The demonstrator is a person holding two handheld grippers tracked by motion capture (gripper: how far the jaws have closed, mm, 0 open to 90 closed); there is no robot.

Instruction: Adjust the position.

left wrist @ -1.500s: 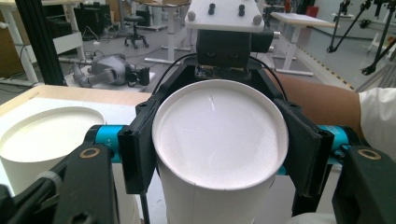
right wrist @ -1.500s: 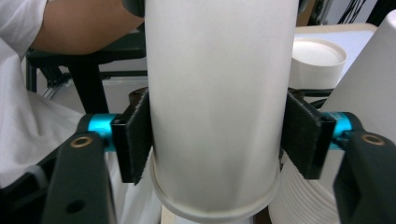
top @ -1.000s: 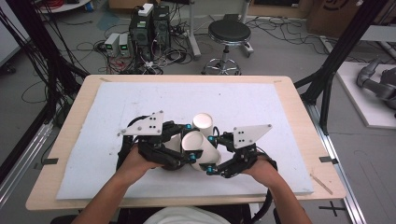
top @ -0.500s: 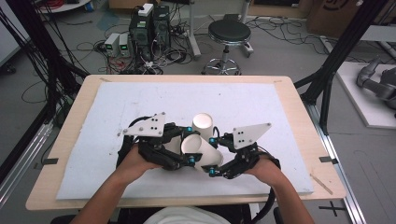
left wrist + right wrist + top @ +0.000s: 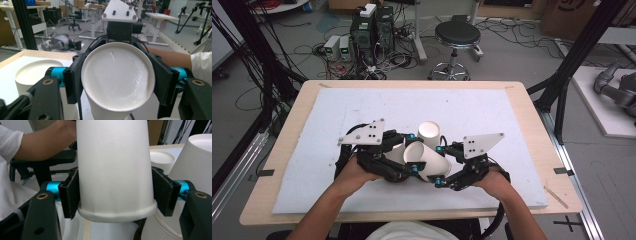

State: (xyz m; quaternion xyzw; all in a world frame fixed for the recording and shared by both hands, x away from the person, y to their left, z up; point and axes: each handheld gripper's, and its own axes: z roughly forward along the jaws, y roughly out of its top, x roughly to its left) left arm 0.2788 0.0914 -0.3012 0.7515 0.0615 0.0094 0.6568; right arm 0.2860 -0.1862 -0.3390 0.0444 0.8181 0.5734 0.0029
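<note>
The right gripper [image 5: 115,195] clamps a white paper cup [image 5: 113,167] near its rim. The left gripper [image 5: 404,160], just opening, stands slightly parted beside that cup, gripping nothing.

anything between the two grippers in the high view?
Yes: a white paper cup lies on its side between the left gripper and right gripper, whose pads clamp it.

Desk [image 5: 532,107]: pale wooden top carrying a white foam sheet [image 5: 362,107] over most of its surface. Beyond the desk's far edge, a round black stool [image 5: 457,35] on a chrome base stands on the grey floor. Left of the stool, black computer towers [image 5: 372,27] and small grey boxes [image 5: 338,47] sit among tangled cables. Black frame struts [image 5: 579,55] rise at the desk's right corner; a grey robot arm [image 5: 614,90] lies farther right.
</note>
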